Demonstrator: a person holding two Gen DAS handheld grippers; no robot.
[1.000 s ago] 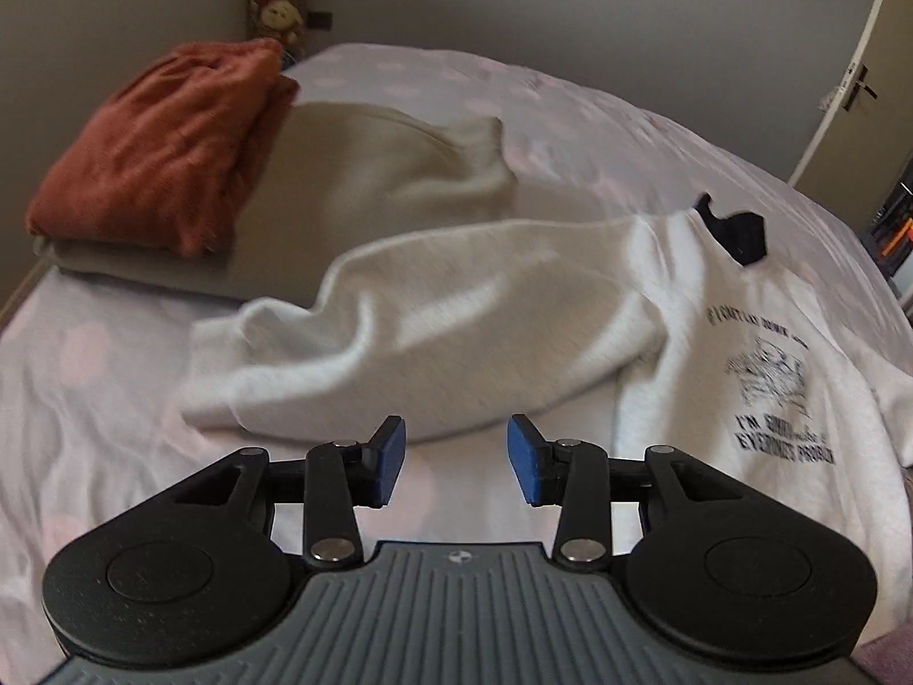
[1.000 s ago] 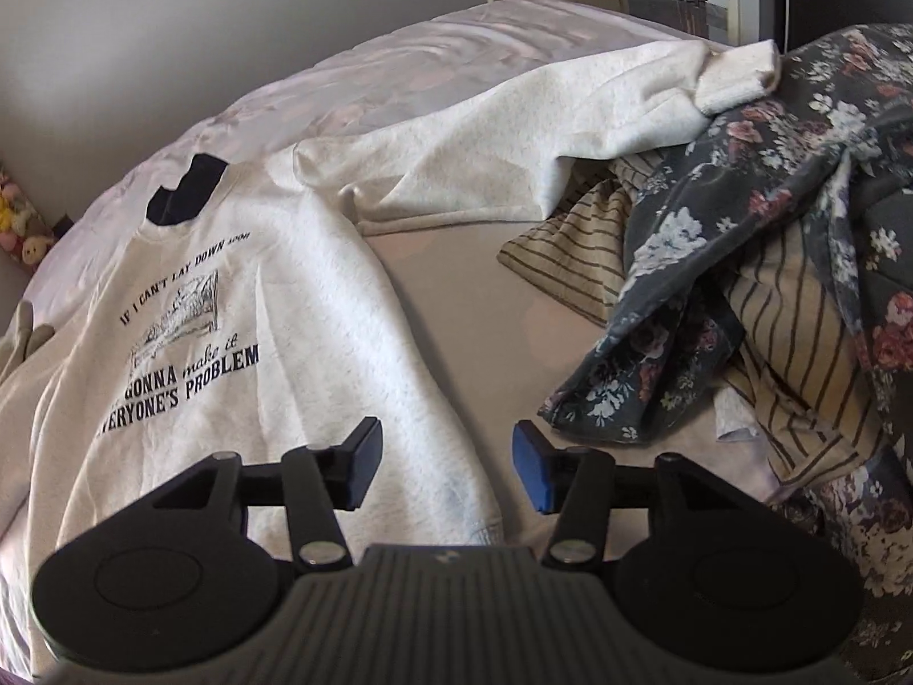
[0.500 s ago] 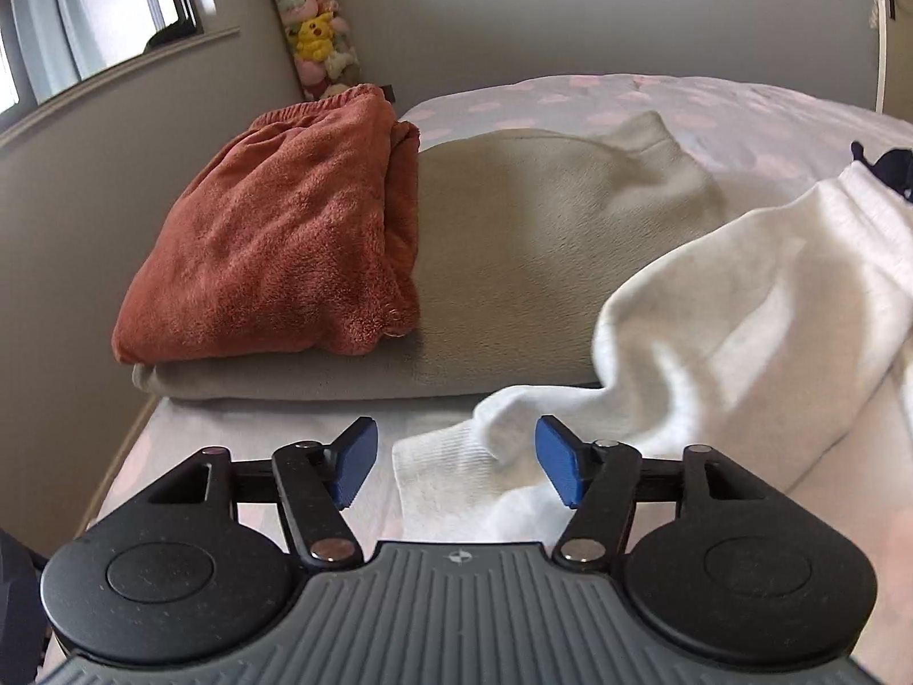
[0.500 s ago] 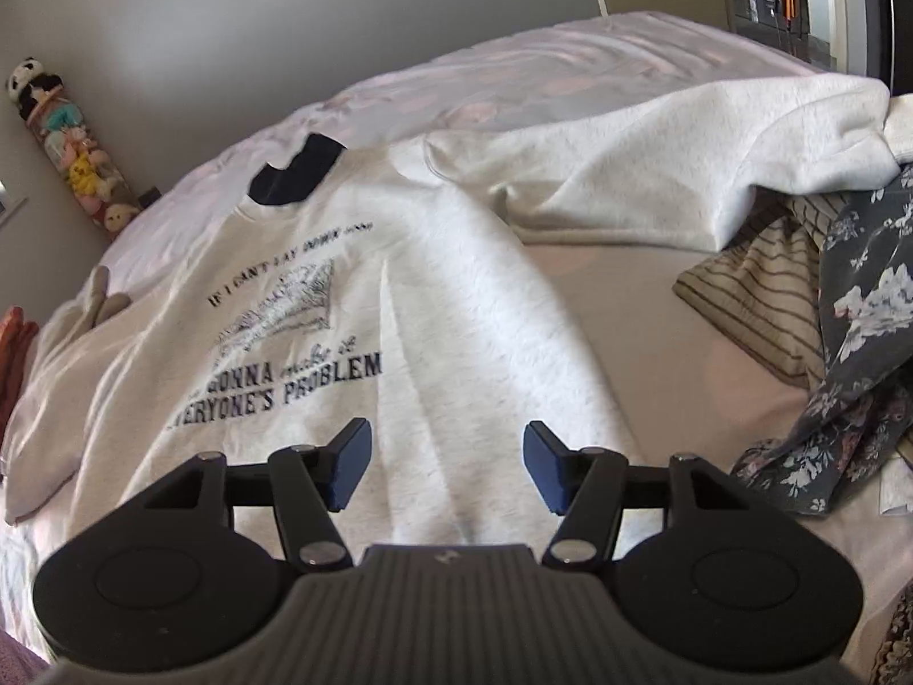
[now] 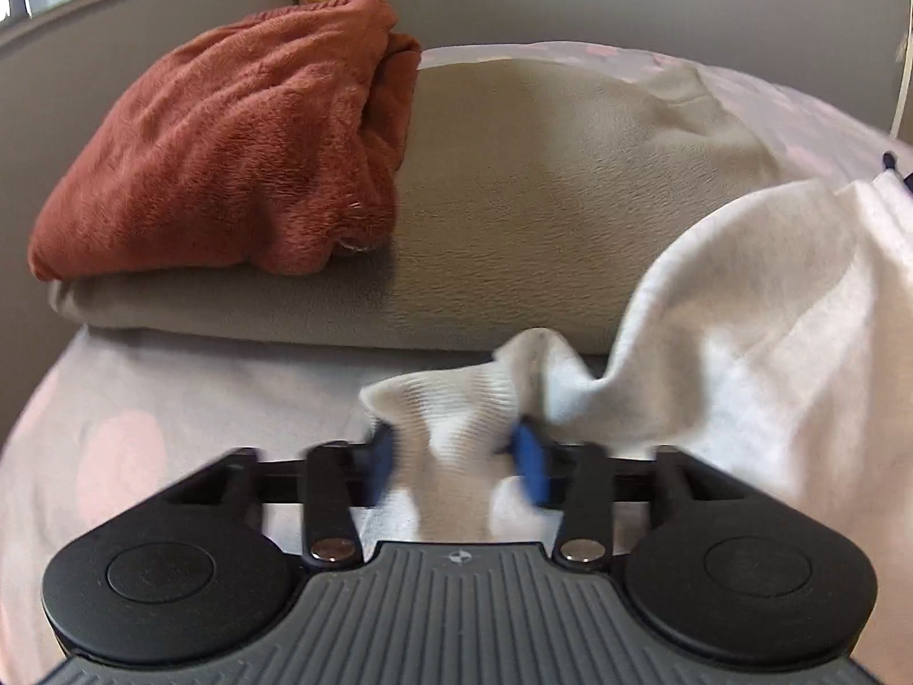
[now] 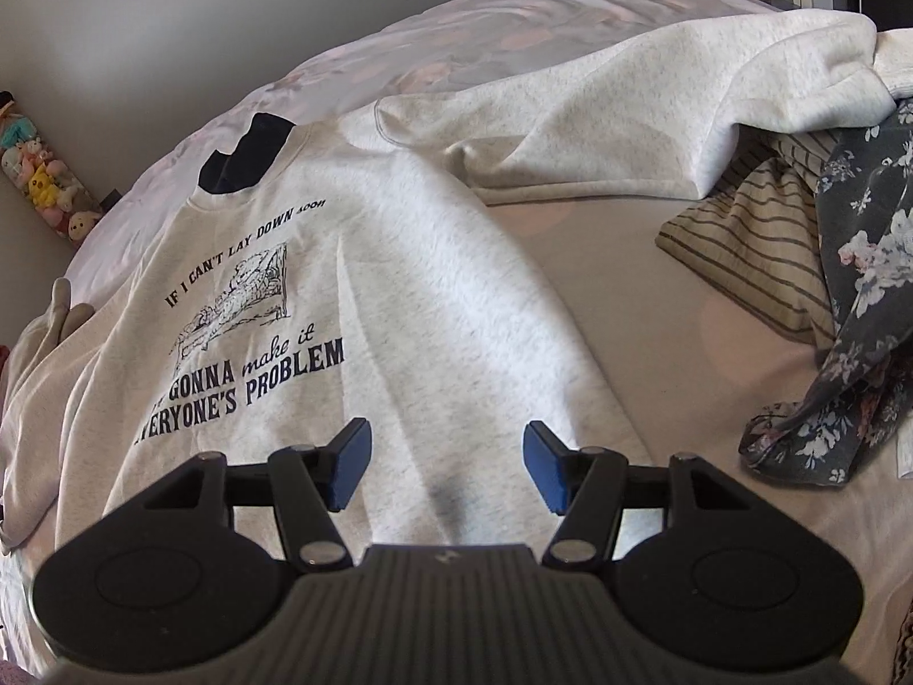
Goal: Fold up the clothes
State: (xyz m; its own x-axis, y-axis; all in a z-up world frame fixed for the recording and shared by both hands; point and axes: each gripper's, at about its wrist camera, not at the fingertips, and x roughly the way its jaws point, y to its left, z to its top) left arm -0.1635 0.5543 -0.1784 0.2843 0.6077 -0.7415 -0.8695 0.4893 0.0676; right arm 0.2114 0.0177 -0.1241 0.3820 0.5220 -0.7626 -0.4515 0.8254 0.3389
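Note:
A light grey sweatshirt [image 6: 399,262] with dark printed lettering lies face up on the bed [image 6: 627,314]. My right gripper [image 6: 445,468] hovers open over its lower front, nothing between the blue pads. One sleeve [image 6: 627,114] stretches away to the right. In the left wrist view the other sleeve [image 5: 770,314] runs in from the right. Its ribbed cuff [image 5: 456,399] is bunched between the blue pads of my left gripper [image 5: 456,459], which is shut on it; the view is motion-blurred.
A folded rust-red blanket [image 5: 228,142] rests on a folded beige blanket [image 5: 542,182] just beyond the cuff. A striped garment [image 6: 753,228] and a dark floral one [image 6: 867,297] are heaped at the right. Plush toys [image 6: 40,182] hang on the far wall.
My left gripper swung left along the sleeve, reached the cuff and narrowed onto it. The right gripper shifted left over the sweatshirt's front and stayed open.

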